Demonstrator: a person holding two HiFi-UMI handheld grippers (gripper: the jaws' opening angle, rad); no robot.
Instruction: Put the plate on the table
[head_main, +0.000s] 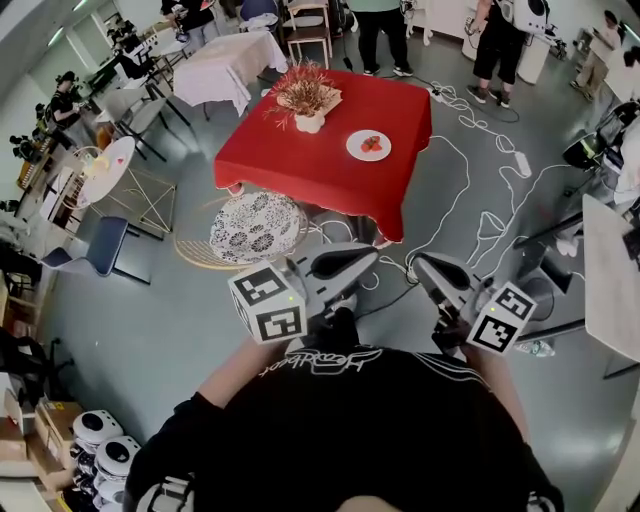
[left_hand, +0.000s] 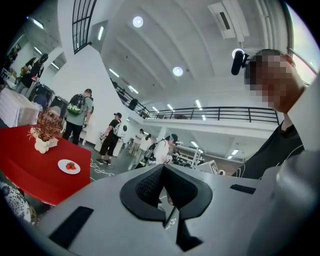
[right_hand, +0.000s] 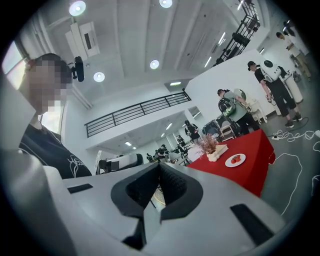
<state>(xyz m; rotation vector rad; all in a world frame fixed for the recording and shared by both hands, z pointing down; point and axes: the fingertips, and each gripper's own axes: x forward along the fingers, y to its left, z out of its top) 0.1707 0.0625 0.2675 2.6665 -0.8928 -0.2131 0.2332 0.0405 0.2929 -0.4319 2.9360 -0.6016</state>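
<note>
A black-and-white patterned plate lies on a low round wire stand, just in front of the red-clothed table. That table carries a vase of dried plants and a small white plate with red food. Both grippers are held near the person's chest, apart from the patterned plate. My left gripper points right and is shut with nothing in it. My right gripper points left, its tips together and empty. The red table shows in both gripper views.
White cables trail over the floor right of the red table. A white-clothed table and chairs stand behind it, with people beyond. A blue chair and a round white table are at left, a white tabletop at right.
</note>
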